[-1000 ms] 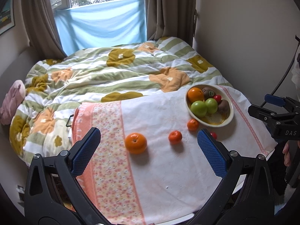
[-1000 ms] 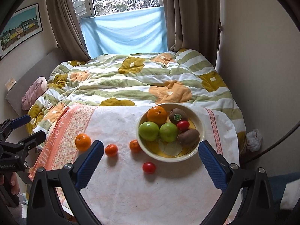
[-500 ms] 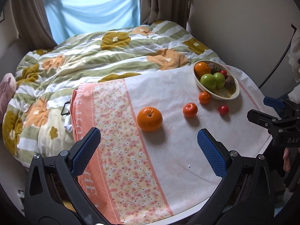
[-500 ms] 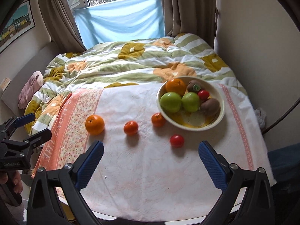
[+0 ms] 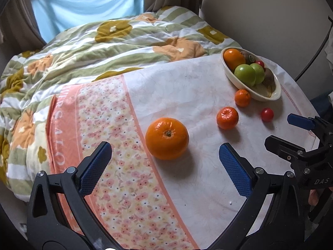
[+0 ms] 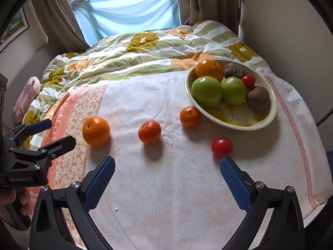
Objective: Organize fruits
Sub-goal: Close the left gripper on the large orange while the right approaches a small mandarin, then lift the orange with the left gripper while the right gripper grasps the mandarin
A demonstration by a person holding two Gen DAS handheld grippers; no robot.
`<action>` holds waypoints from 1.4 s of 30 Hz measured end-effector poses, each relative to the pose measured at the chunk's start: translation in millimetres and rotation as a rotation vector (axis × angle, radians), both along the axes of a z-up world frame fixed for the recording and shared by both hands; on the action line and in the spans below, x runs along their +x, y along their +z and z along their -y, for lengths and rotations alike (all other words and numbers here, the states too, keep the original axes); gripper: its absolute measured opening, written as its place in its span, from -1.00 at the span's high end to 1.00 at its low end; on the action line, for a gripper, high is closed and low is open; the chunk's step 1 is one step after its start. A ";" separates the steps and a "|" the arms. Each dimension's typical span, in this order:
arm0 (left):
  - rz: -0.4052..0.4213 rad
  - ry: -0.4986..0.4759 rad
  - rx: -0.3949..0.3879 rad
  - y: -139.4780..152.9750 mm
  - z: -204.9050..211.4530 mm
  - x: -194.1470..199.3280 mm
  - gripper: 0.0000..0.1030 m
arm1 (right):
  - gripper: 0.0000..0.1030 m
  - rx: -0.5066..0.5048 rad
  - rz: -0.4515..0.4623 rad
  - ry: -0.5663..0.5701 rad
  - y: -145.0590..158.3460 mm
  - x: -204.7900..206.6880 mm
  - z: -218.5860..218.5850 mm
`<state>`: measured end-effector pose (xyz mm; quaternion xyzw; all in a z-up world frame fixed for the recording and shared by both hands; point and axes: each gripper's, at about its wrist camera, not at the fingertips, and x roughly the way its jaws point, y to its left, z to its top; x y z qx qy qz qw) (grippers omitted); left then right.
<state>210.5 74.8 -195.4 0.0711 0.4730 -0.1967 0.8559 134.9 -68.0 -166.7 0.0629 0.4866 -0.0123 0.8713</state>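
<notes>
Both tongs are held spread wide, nothing pinched: left tongs (image 5: 165, 160) just short of the big orange (image 5: 167, 138), right tongs (image 6: 167, 174) near the tomato (image 6: 222, 146).

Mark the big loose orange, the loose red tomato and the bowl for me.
big loose orange (image 5: 167, 138), left wrist view, on its stem dimple.
loose red tomato (image 6: 222, 146), right wrist view, middle of its skin.
bowl (image 6: 188, 81), right wrist view, on its left rim.

Bowl (image 5: 268, 96) fruit partly hidden — rear kiwi (image 5: 248, 57) behind orange (image 5: 233, 59) (label unreadable) — framed picture (image 6: 12, 25) edge-cropped
</notes>
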 end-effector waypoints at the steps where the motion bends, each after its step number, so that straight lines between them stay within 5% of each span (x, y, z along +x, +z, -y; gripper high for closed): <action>1: -0.006 -0.008 0.002 -4.6 2.2 3.6 -1.00 | -0.96 0.005 -0.004 -0.006 -3.8 3.9 -0.6; 8: -0.028 -0.066 0.015 -30.7 17.7 22.2 -0.97 | -0.96 0.019 -0.044 -0.040 -24.3 17.2 -2.4; 19: -0.054 -0.110 0.052 -50.7 23.1 33.7 -0.25 | -0.96 -0.003 -0.070 -0.042 -33.2 26.0 -3.3; 36: -0.060 -0.096 0.049 -48.3 8.5 29.0 -0.24 | -0.95 0.003 -0.069 -0.004 -41.6 39.5 -13.4; 42: -0.045 -0.079 0.045 -45.1 -0.8 21.5 -0.24 | -0.71 -0.001 -0.064 0.017 -45.7 48.5 -15.8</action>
